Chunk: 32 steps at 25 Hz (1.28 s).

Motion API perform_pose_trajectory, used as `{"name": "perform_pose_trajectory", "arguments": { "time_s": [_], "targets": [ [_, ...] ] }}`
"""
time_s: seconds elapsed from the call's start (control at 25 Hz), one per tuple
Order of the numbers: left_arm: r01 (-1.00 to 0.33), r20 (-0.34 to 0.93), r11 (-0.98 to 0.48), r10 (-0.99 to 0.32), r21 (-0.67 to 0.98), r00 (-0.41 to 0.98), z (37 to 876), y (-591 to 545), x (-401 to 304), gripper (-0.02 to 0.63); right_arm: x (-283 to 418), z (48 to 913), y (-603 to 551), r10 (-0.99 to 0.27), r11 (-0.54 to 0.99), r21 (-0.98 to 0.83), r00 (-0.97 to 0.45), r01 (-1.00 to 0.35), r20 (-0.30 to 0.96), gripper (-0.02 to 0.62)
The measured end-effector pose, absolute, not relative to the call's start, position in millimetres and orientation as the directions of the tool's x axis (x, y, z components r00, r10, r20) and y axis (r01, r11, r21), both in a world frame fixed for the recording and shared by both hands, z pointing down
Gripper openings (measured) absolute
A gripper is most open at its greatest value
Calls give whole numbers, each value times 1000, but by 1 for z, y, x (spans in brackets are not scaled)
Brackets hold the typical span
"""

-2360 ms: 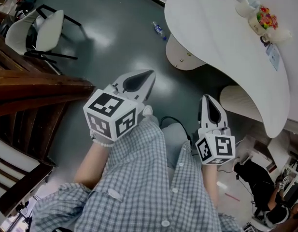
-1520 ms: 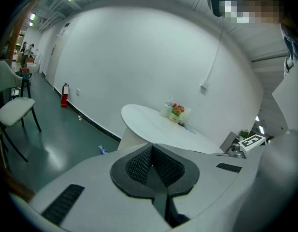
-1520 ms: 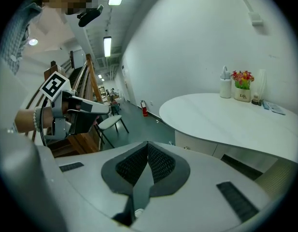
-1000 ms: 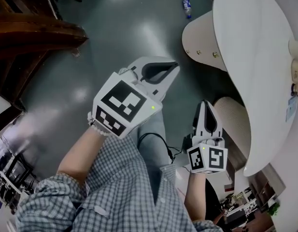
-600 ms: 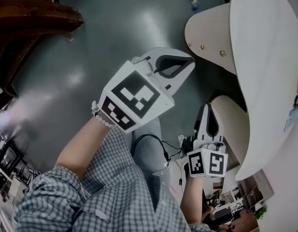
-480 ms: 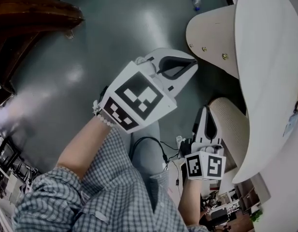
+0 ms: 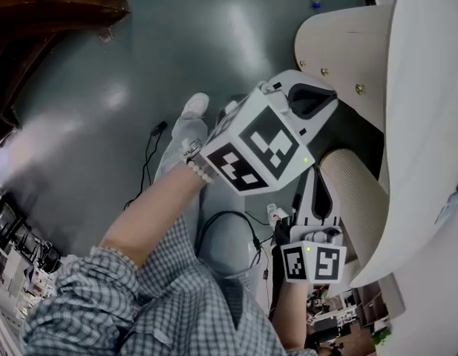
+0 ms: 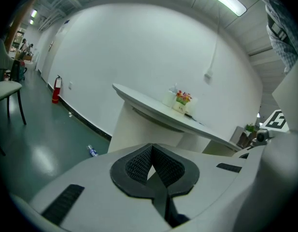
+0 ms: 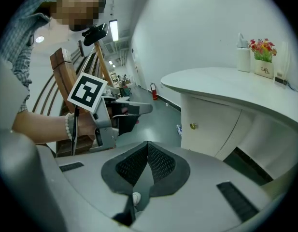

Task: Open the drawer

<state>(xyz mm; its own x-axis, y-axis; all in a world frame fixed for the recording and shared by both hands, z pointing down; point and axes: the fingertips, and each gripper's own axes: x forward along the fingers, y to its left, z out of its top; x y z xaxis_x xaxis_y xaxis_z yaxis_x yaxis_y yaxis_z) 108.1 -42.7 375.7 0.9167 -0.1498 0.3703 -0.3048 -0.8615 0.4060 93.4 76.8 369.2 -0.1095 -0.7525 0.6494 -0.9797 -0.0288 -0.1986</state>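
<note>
Sinking lower than a second ago, the left gripper [image 7: 324,99] and right gripper [image 7: 315,180], fingers together on nothing, now hang nearer the white cabinet [image 7: 340,43] under the curved surface [image 7: 429,124], whose knobbed drawer [image 9: 214,120] looks shut and untouched.

— What is worn?
— A checked shirt [image 7: 162,310], a beaded bracelet [image 7: 199,170], grey trousers [image 7: 229,247] and a pale shoe [image 7: 193,106] are seen.
— And the tools?
— The left gripper [image 7: 331,99] and right gripper [image 7: 318,172] are shelled in white and topped with black-and-white marker cubes [image 7: 262,148].
</note>
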Motion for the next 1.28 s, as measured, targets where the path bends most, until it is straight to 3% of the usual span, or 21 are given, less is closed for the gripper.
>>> {"name": "perform_pose_trajectory", "arguments": {
  "time_s": [0.64,0.8,1.28],
  "targets": [
    [-293,398,-914,-167,280,902,439,-52,175,0,112,387,91,-721,-46,-188,-97,-981,686,9],
    [-241,418,-941,-125,237,900,452,-49,187,72,113,387,95,-711,-60,-188,-90,-980,697,9],
    [-199,469,-962,-91,187,879,479,-34,232,143,133,385,106,-714,-82,-186,-72,-979,697,9]
  ]
}}
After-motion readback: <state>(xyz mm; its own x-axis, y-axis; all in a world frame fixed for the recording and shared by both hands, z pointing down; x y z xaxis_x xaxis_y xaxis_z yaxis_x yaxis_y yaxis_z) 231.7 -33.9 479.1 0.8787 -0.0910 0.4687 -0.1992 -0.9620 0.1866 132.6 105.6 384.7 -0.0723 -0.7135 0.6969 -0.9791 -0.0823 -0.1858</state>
